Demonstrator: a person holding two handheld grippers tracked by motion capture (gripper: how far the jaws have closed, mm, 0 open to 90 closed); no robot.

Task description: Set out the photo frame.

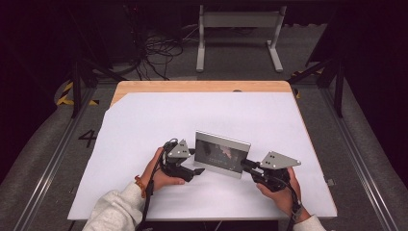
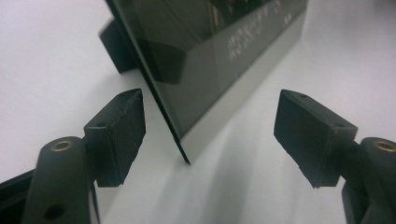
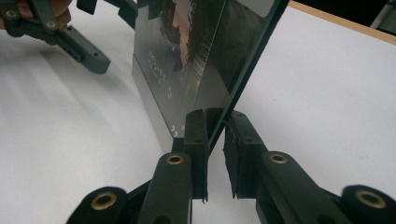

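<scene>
While the right gripper pinches the lower corner of the upright photo frame, the left gripper stands spread around its other edge, untouching. Glare blurs the frame's picture; its black stand is half hidden on the white-covered bench.

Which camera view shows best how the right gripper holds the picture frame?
The right gripper view: the right gripper pinches the picture frame edge between both pads. The high view shows it small at the frame's corner. The left gripper view shows the frame standing.

Black fingers, brass screws, pale grey sleeves
</scene>
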